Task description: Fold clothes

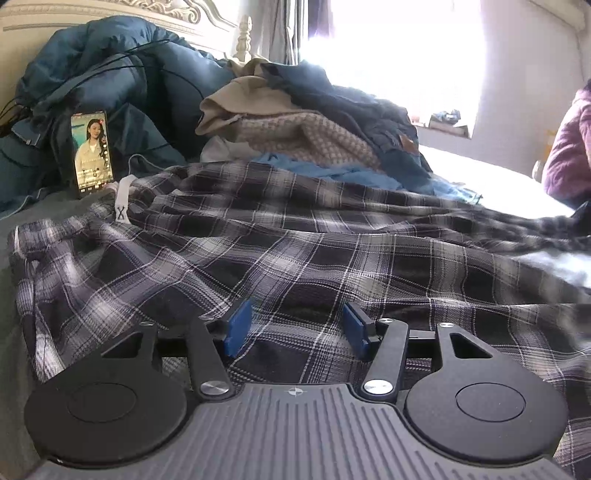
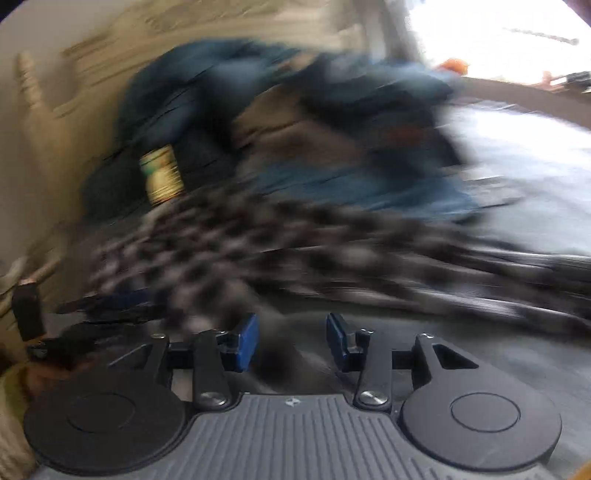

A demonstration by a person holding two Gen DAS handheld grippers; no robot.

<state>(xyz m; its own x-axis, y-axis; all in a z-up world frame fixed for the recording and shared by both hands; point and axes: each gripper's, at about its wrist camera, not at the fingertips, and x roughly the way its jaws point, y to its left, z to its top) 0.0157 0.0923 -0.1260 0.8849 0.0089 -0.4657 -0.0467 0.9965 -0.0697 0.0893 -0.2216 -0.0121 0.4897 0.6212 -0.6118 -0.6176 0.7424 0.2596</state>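
A dark plaid garment [image 1: 295,251] with white lines lies spread and wrinkled across the bed, its white neck label [image 1: 122,203] at the far left. My left gripper [image 1: 297,328] hovers low over its near part, open, blue pads apart with cloth lying under the gap and nothing pinched. The right wrist view is heavily motion-blurred. There the plaid garment [image 2: 258,251] stretches across the middle. My right gripper [image 2: 291,341] stands open at the garment's near edge, over grey bedding, and its pads press on nothing.
A heap of clothes [image 1: 295,122], beige, checked knit and dark blue, sits behind the plaid. A lit phone [image 1: 92,151] leans on a dark blue quilt [image 1: 110,74] by the carved headboard [image 1: 177,14]. A person's purple sleeve [image 1: 569,147] shows at the right, before a bright window.
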